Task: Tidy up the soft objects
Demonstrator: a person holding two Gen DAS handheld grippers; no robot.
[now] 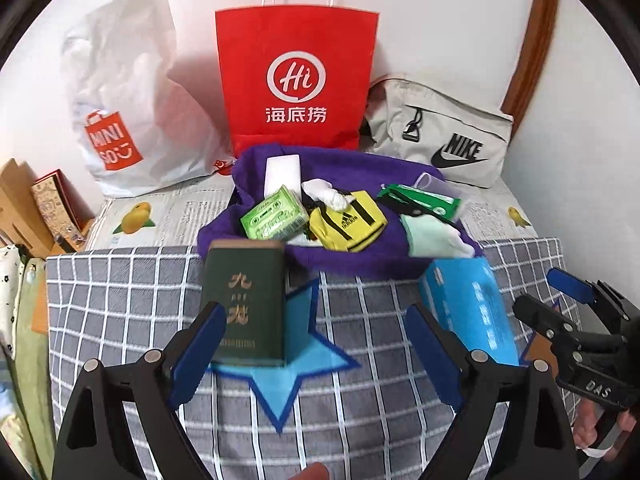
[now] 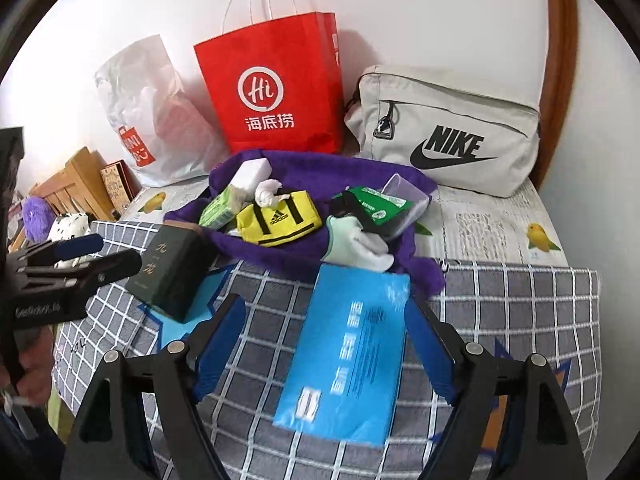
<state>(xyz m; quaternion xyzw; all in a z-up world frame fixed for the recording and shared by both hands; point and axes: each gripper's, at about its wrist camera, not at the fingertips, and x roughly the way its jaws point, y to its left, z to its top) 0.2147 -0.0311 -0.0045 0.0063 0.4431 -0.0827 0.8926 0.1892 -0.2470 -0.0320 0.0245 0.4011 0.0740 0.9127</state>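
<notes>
Blue pack (image 2: 346, 356) between wide-open right jaws, untouched; green box (image 1: 245, 302) beside spread left jaws.

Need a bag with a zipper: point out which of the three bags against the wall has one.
The grey Nike bag, rightmost. Its zipper pull hangs on the front; the red paper bag and white plastic bag have none.

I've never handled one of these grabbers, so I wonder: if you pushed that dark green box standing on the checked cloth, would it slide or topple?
The dark green box stands upright on a narrow end, taller than wide, so a high push would probably tip it. Its edges look crisp, so it is likely stiff. The checked cloth beneath looks soft, so sliding seems less likely.
</notes>
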